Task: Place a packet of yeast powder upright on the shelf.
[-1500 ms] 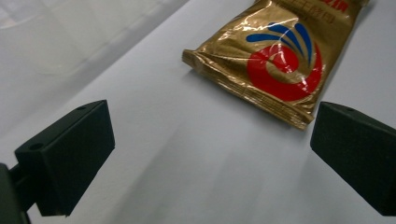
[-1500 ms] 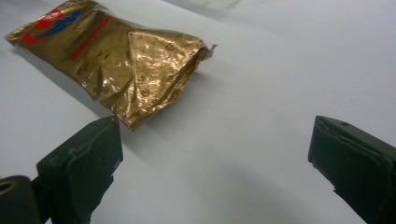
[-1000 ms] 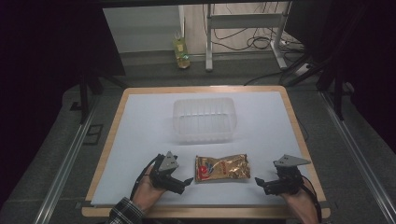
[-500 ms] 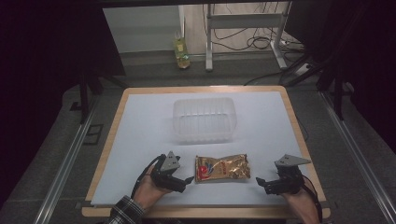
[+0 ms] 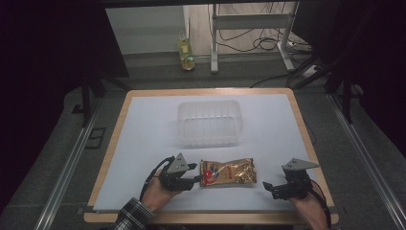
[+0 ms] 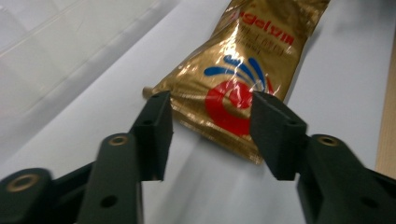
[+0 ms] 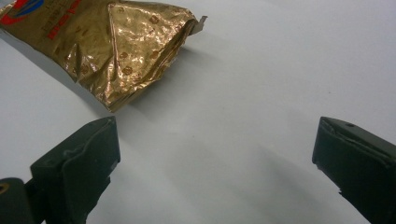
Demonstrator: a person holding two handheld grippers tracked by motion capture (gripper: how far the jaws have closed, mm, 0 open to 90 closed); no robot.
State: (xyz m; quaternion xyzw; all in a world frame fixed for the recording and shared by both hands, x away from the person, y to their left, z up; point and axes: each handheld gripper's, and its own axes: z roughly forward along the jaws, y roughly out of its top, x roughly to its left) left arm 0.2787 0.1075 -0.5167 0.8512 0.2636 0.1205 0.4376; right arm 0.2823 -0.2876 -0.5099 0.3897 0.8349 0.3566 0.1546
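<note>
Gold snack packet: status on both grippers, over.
Left gripper open, jaws astride the end of the gold snack packet. Right gripper open, short of its other end. Packet flat on table, clear plastic tub beyond; nothing blocking.

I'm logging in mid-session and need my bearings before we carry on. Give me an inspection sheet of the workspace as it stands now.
Surface: white sheet on a wood-edged table; flat, no spills seen.
Job's things: gold snack packet lying flat near the front edge; clear plastic container behind it, apart from it, looks empty.
Clutter: nothing seen on the sheet.
Grippers: left gripper open, jaws flanking the packet's near end, not closed on it; right gripper open over bare sheet, clear of the packet's crumpled end.
Cables: black leads at both hands; loose cables on the floor beyond.
Surroundings: yellow-green bottle on the floor, metal frame legs, dark room.
</note>
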